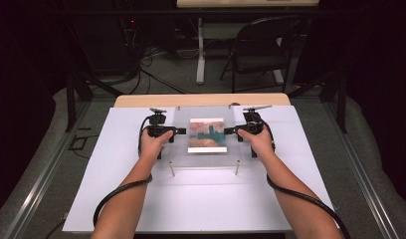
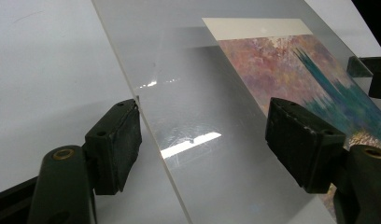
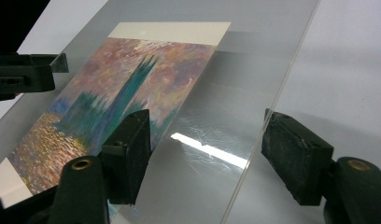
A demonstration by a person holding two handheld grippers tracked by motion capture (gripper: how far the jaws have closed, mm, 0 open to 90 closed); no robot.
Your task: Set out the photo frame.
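A clear acrylic sheet [image 1: 207, 137], lying over a painted print [image 1: 207, 134] on the white worktop [image 1: 201, 199], is being straddled edgewise by the left tool [image 1: 181, 131] and right tool [image 1: 227, 131], both released and gaping.

Open jaws astride the clear sheet's edge

Right gripper [image 3: 205, 154] spread wide over clear sheet [image 3: 235, 93], pads apart from it; painted print [image 3: 128, 93] beneath; other gripper [image 3: 25, 74] at far edge; white bench [image 3: 347, 70].
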